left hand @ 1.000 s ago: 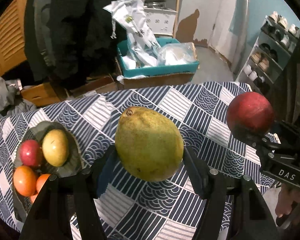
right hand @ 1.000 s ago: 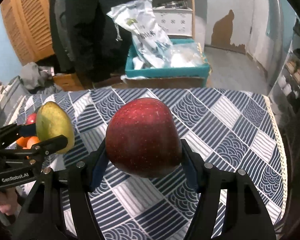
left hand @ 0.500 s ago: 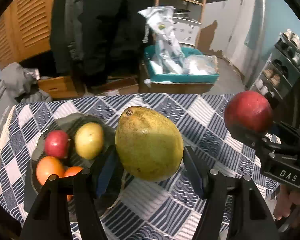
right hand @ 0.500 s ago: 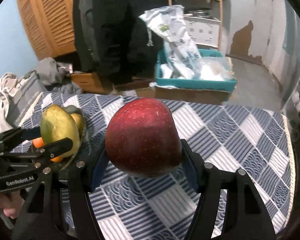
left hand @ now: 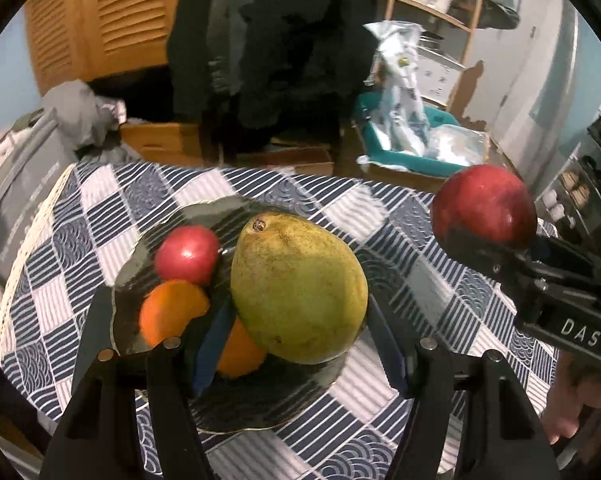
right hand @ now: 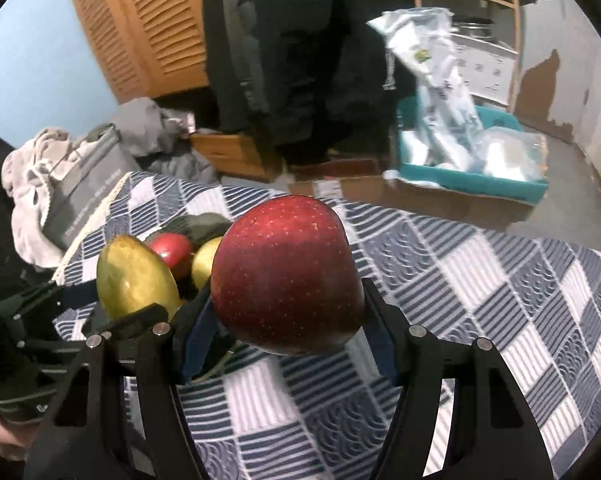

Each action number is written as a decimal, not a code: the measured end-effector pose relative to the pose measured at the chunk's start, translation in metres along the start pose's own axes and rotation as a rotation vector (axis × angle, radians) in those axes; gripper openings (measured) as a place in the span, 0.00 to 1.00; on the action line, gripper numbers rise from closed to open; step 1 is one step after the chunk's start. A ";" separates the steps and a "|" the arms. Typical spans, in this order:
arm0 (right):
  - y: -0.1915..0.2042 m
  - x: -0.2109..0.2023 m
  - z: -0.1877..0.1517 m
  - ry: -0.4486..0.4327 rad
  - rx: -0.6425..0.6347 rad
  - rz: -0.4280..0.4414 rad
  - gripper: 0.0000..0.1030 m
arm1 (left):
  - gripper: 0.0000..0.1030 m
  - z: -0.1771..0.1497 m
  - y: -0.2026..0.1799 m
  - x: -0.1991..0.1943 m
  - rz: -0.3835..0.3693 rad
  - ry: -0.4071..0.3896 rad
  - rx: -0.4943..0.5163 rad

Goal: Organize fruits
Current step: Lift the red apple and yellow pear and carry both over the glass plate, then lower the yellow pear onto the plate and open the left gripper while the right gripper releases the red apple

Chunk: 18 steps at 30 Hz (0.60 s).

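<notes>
Over the dark plate (left hand: pixel 228 412) on the left side of the checked tablecloth (left hand: pixel 400 264), the left gripper (left hand: pixel 296 344) holds a green-yellow pear (left hand: pixel 296 292), its jaws clamped on the fruit's flanks and the stem end tipped up and away from the camera. Under and to the left of the pear lie a small red fruit (left hand: pixel 186 254) and two oranges (left hand: pixel 172 312), with a yellow fruit (right hand: pixel 204 266) visible only from the right wrist view, so the free part of the plate appears to be its near and right portion. Farther right, the right gripper (right hand: pixel 288 332) is closed on a large red apple (right hand: pixel 286 276) and hangs above bare cloth, just beside the plate's right rim. By my reading the left hand is the nearer one: the pear sits directly above the plate and needs only to go down, while the apple must first travel leftward
</notes>
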State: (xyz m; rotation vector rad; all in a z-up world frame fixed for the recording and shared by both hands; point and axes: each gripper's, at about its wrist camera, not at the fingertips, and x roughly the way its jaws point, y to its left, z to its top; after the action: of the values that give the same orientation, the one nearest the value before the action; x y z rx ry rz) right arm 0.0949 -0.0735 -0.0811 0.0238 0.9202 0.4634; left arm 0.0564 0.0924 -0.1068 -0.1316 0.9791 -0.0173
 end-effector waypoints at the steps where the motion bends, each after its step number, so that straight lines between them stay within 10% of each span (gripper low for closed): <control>1: 0.003 0.003 0.001 0.005 -0.003 0.007 0.65 | 0.67 -0.001 0.005 0.001 0.003 0.006 -0.008; 18: 0.043 0.066 -0.004 0.141 -0.027 0.076 0.65 | 0.67 -0.032 0.036 0.032 0.008 0.125 -0.078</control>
State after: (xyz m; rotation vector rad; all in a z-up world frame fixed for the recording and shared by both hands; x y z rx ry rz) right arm 0.1097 -0.0095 -0.1247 0.0017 1.0544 0.5532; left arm 0.0463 0.1222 -0.1552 -0.2003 1.1059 0.0209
